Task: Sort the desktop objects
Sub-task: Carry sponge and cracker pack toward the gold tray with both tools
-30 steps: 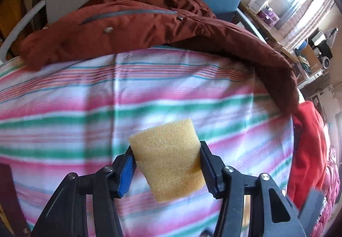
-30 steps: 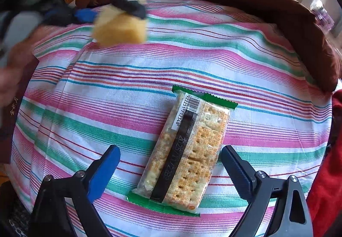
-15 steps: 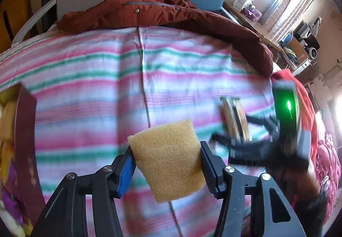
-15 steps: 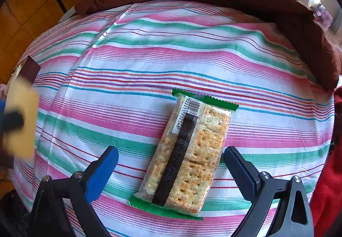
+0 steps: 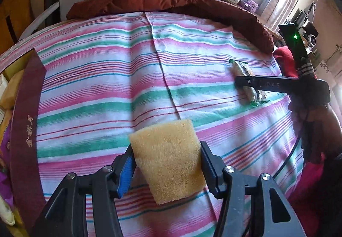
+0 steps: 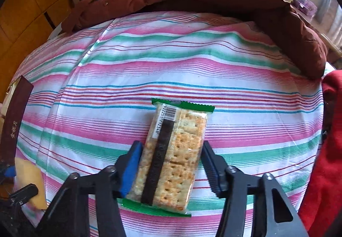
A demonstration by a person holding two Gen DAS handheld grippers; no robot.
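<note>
Nearest in the left wrist view, the left hand-held gripper (image 5: pixel 166 169) is clenching a yellow, porous foam sponge block (image 5: pixel 167 161) between its two pads, carrying it clear above the pink, green and white striped cloth (image 5: pixel 106 78) covering the worktop. The sponge is bulging slightly past the jaws, so it looks soft, springy and very light; a grip across its middle, as here, seems enough, though squeezing harder would only be crushing it.

In the right wrist view, the right hand-held gripper (image 6: pixel 171 164) is closing its jaws around a clear plastic packet of square crackers with green crimped ends and a dark band (image 6: pixel 173 160). The packet is lying flat on the striped cloth, its near half sitting between the jaws, and the pads appear to be meeting its long sides. The wrapper is probably slick and crinkly, and the crackers inside brittle, so a gentle hold across the narrow width, near the middle of its length, looks safest; pinching the thin green ends would likely let it swing or slip.

Further left, a dark maroon box edge with gold characters (image 5: pixel 23 121) is standing at the cloth's border, possibly a place for sorted things.

Farthest off, a rust-brown padded jacket (image 6: pixel 192 1) is lying along the far rim of the worktop.
</note>
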